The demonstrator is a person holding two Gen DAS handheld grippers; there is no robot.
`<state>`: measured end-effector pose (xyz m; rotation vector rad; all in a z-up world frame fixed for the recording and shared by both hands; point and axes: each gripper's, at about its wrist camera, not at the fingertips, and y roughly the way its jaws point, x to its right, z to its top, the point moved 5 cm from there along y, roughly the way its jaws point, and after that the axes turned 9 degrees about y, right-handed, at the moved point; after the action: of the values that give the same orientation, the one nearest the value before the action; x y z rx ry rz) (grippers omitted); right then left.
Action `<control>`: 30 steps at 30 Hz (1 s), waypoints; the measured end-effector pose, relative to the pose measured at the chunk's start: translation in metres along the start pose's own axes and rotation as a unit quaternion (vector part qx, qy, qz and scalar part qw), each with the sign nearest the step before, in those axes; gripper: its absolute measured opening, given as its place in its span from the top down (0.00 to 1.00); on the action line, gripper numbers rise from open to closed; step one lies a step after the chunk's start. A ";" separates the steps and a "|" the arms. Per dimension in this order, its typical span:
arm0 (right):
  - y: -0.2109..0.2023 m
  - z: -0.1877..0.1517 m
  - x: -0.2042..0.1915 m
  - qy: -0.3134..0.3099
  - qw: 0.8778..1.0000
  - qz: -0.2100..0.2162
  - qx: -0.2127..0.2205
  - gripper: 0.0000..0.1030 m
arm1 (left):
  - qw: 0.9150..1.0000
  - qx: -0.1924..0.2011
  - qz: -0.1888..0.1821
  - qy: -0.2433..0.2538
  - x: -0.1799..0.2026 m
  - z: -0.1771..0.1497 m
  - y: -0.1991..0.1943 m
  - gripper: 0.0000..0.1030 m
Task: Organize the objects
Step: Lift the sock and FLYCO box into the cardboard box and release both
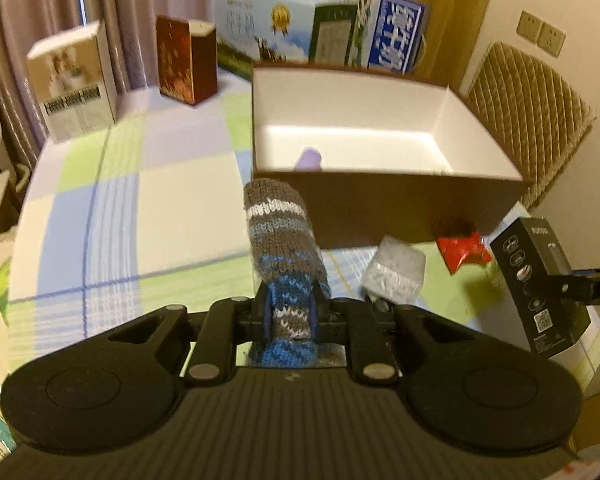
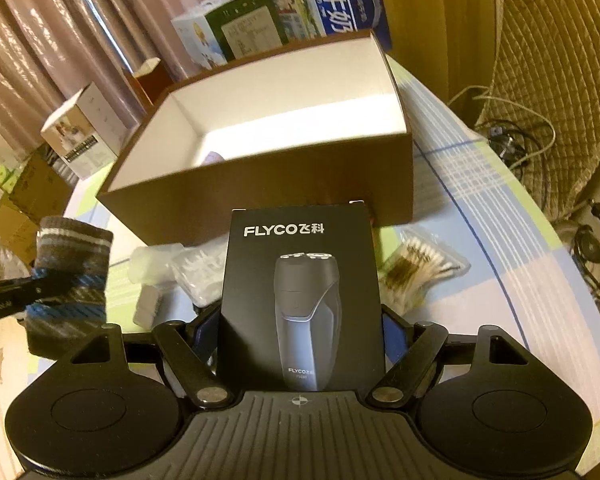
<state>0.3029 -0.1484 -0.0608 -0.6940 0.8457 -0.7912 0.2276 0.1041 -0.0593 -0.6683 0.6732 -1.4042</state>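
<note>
Left wrist view. We found the left tongs [image 1: 290,312] closed narrowly on a knitted sock [image 1: 282,240] of grey, white and blue bands; the sock stood upward out of the jaws and was held above the bench [image 1: 172,200], which carried a checked cloth. Its tip lay just short of the near wall of an open brown box [image 1: 380,212] with a white interior. A purple object [image 1: 309,159] showed inside that box against the near wall. At the right, the right tongs [image 1: 560,286] gripped a black shaver box [image 1: 534,284], held upright near the brown box's right near corner. Between the two we noted a clear plastic packet [image 1: 394,274] and a red wrapper [image 1: 462,250] on the bench. Far left stood a white carton [image 1: 74,84] and a dark red carton [image 1: 186,62]; milk cartons [image 1: 320,28] stood behind the brown box.

Right wrist view. We found the right tongs [image 2: 302,332] spread wide and clamped on the shaver box [image 2: 302,300], marked FLYCO, its printed face towards the camera and its top edge close to the near wall of the brown box [image 2: 268,188]. The sock [image 2: 70,276] appeared at the left, held in the left tongs [image 2: 36,290]. On the bench [image 2: 500,264] lay a bag of cotton swabs [image 2: 416,266] to the right of the shaver box and clear packets [image 2: 188,272] to its left.
</note>
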 end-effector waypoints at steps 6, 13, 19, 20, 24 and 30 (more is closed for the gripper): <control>-0.007 0.014 -0.009 -0.013 1.000 0.015 0.014 0.27 | 0.999 0.034 -0.007 0.004 0.007 0.025 -0.018 0.87; -0.011 0.042 -0.016 -0.023 0.999 0.031 0.032 0.27 | 0.997 0.069 -0.026 0.009 0.026 0.063 -0.018 0.87; -0.011 0.077 -0.026 -0.019 0.997 0.055 0.049 0.27 | 0.995 0.092 -0.036 0.022 0.040 0.107 -0.009 0.87; -0.009 0.085 -0.029 -0.019 0.997 0.059 0.053 0.27 | 0.995 0.094 -0.037 0.025 0.042 0.114 -0.006 0.87; 0.000 0.111 -0.037 -0.014 0.996 0.069 0.063 0.27 | 0.994 0.099 -0.037 0.038 0.048 0.145 0.010 0.87; 0.029 0.150 -0.045 -0.006 0.996 0.067 0.064 0.27 | 0.995 0.078 -0.038 0.052 0.051 0.175 0.050 0.87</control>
<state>0.4205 -0.0642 0.0064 -0.5224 0.8148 -0.7136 0.3959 0.0595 0.0151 -0.5048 0.6162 -1.5533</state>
